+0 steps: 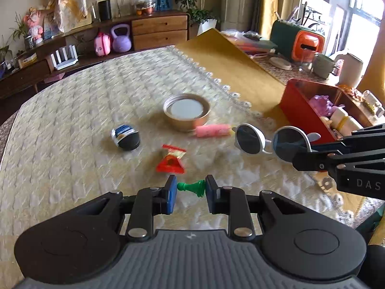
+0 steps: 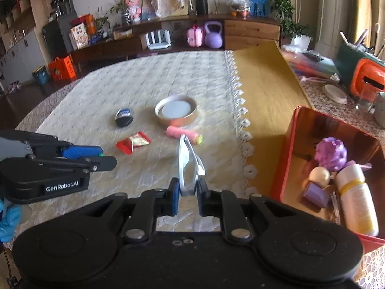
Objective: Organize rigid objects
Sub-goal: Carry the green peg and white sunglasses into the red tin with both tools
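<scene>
Clamped end to end between the left gripper (image 1: 188, 189) pads, a green chess pawn (image 1: 192, 187) lies crosswise, clear of the cloth for carrying. Right gripper (image 2: 188, 187) is closed on white sunglasses (image 2: 186, 166), frame edge-on, likely by one lens rim. Right of both tongs stands the red box (image 2: 292, 144), the probable destination. Left view shows both dark lenses; right view alone shows the box contents, including a purple toy (image 2: 331, 153).
</scene>
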The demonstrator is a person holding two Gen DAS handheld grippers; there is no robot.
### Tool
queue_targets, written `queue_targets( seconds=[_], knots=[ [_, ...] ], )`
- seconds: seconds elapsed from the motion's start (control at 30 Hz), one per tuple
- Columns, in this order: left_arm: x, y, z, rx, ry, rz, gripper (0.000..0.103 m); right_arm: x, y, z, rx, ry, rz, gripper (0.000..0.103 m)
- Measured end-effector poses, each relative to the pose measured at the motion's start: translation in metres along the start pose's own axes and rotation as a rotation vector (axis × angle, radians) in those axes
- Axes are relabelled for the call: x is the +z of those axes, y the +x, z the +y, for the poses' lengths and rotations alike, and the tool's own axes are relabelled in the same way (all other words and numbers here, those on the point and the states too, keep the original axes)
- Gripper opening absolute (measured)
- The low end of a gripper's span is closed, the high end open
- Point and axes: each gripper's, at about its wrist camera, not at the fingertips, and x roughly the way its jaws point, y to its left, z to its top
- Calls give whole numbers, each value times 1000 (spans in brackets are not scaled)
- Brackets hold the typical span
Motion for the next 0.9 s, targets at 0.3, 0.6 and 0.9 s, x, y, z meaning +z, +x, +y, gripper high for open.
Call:
queue_targets(
  seconds=[0.3, 0.6, 0.9],
  knots=[
    [18, -19, -37, -36, 42, -40, 25, 5, -39, -25, -19, 50, -90, 14],
    [40, -30, -97, -96, 121, -71, 25, 0, -83, -69, -66, 95, -158, 14],
    [61, -21, -153, -165, 167, -75, 25, -14, -111, -120, -139, 150, -183, 14]
  ],
)
